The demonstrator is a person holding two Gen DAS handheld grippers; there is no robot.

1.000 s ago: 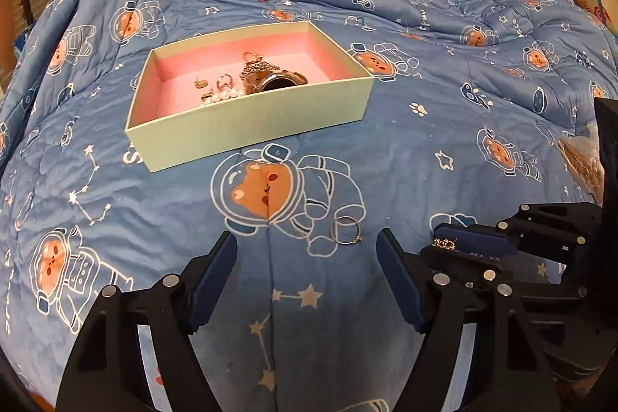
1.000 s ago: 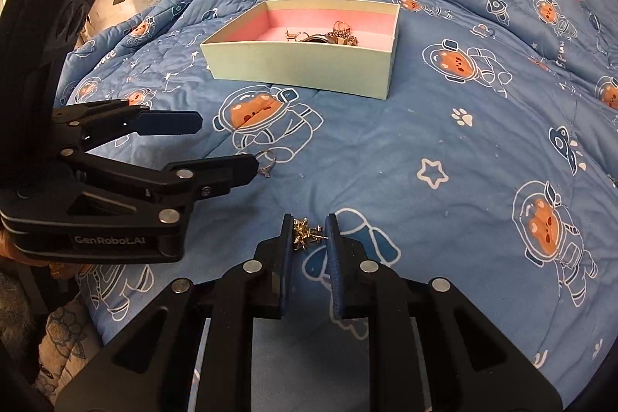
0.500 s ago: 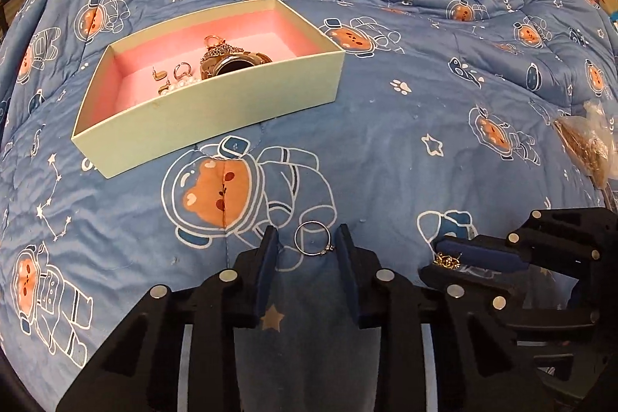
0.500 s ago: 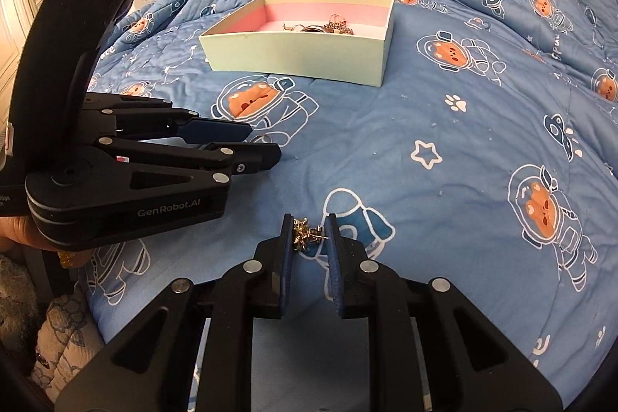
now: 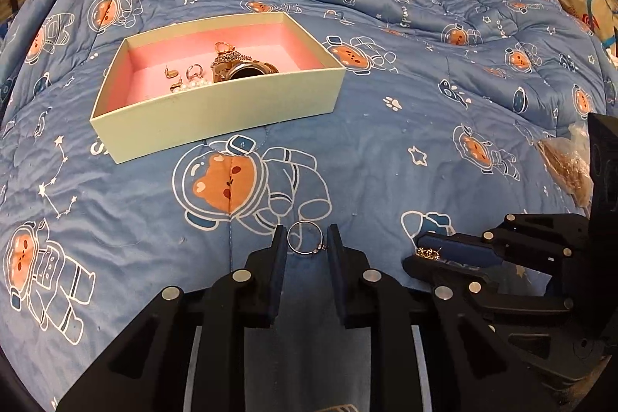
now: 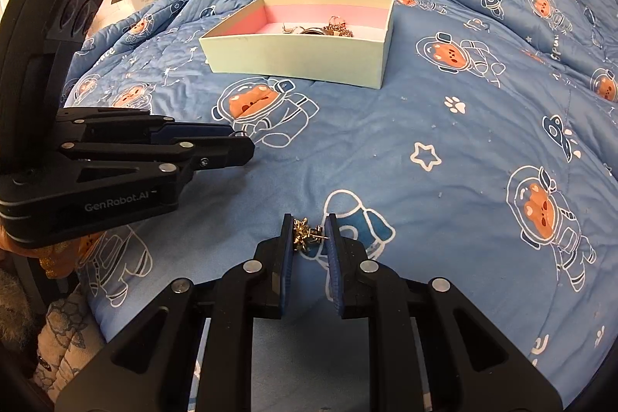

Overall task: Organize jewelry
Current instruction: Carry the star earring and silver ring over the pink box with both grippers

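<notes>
A second ago the left tongs [image 5: 306, 241] stood wide apart around the silver ring [image 5: 305, 237]; now their jaws have drawn in and are closing, the ring between them, touching or almost touching both pads, on the blue bedspread [image 5: 386, 149]. The right tongs [image 6: 309, 236] are unchanged, clenched on a small gold earring [image 6: 303, 233] whose post points toward the right pad. The open box [image 5: 216, 111] with pink lining lies well beyond the ring, farther up the bed, with other jewelry [image 5: 231, 64] inside. The right tongs sit just right of the ring.
</notes>
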